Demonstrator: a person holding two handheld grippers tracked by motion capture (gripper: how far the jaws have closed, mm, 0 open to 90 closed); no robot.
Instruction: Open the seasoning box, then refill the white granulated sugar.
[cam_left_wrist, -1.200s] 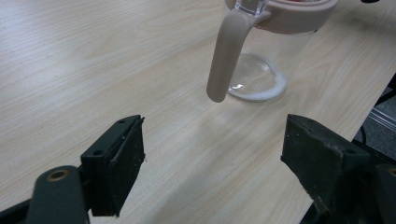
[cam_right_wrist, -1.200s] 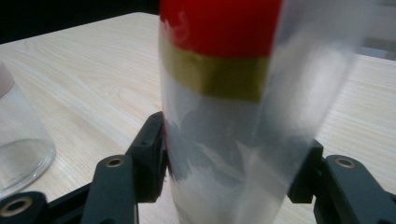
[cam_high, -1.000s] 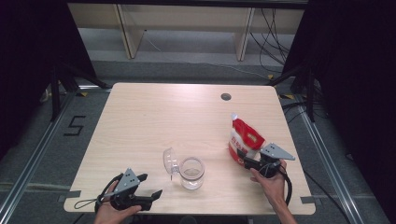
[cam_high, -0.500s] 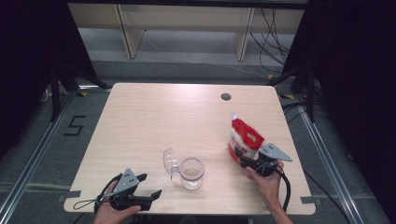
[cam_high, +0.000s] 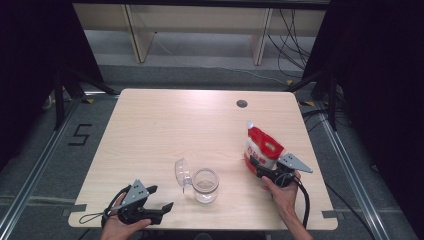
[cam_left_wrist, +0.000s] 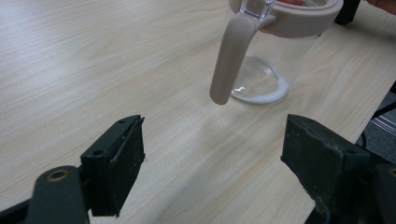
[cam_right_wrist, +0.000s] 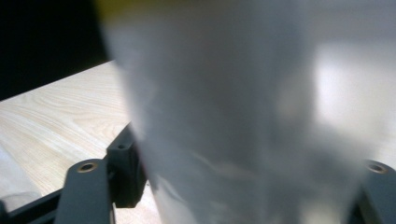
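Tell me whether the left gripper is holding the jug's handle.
No: the left gripper is open, and the jug's handle hangs beyond its jaws, untouched.

A: Where is everything around the jar (cam_high: 205, 184)?
B: Lid (cam_high: 182, 172) just left, touching. Pouch (cam_high: 261, 150) right, slightly behind. Left gripper (cam_high: 159, 198) front-left, right gripper (cam_high: 254, 167) at the pouch.

Black numeral 5 (cam_high: 80, 135) marked on the grey floor left of the table, print on red-and-white pouch (cam_high: 262, 149) too small to read
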